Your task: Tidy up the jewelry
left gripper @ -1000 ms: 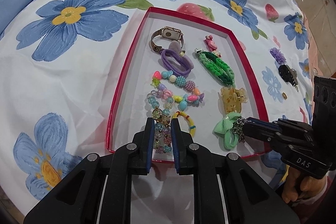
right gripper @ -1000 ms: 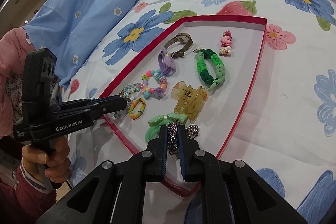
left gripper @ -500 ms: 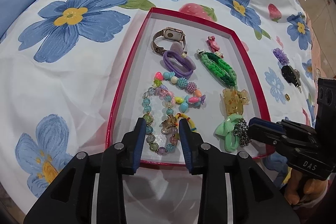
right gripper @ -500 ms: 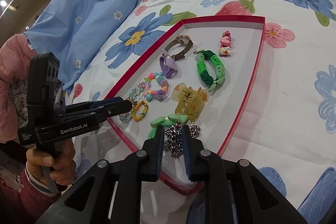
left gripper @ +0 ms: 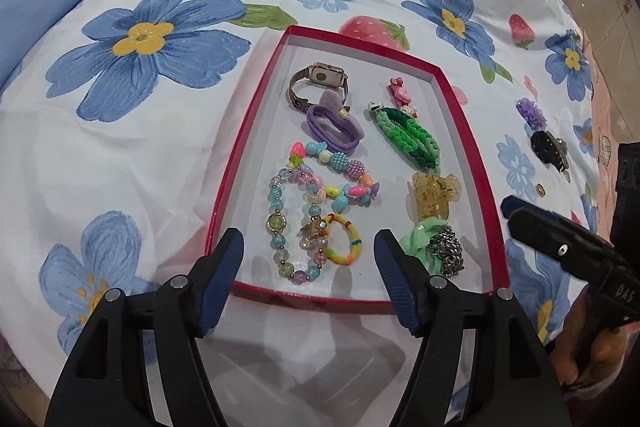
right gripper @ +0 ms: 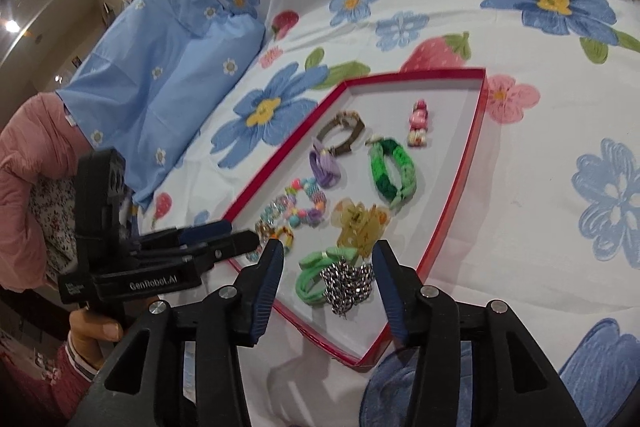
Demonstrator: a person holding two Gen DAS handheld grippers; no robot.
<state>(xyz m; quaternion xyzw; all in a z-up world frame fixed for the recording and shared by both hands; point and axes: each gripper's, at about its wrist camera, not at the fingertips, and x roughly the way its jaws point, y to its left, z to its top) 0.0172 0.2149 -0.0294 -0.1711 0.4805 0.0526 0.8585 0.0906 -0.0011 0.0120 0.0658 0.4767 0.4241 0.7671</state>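
A red-rimmed tray [left gripper: 248, 131] lies on the flowered bedspread and holds a watch [left gripper: 320, 83], a purple hair tie [left gripper: 334, 125], a green braided bracelet [left gripper: 408, 137] and an amber claw clip [left gripper: 432, 195]. At its near end a pastel glass-bead bracelet [left gripper: 292, 227] lies flat. My left gripper [left gripper: 309, 241] hovers over that bracelet with its jaws opening and touching nothing. A silver chain [right gripper: 346, 287] rests on a mint green hair bow [right gripper: 316, 273]. My right gripper [right gripper: 329, 251] is above the chain, jaws opening, pads off it.
A purple flower clip [left gripper: 530, 113], a black clip [left gripper: 550, 149] and a small gold ring [left gripper: 541, 189] lie on the bedspread right of the tray. A blue pillow [right gripper: 160, 79] lies beyond the tray's left side. A person's hand [right gripper: 92, 327] grips the left gripper's handle.
Both grippers opened. The left one let go of the glass-bead bracelet, the right one let go of the silver chain and lifted back a little. Both pieces now lie in the tray.
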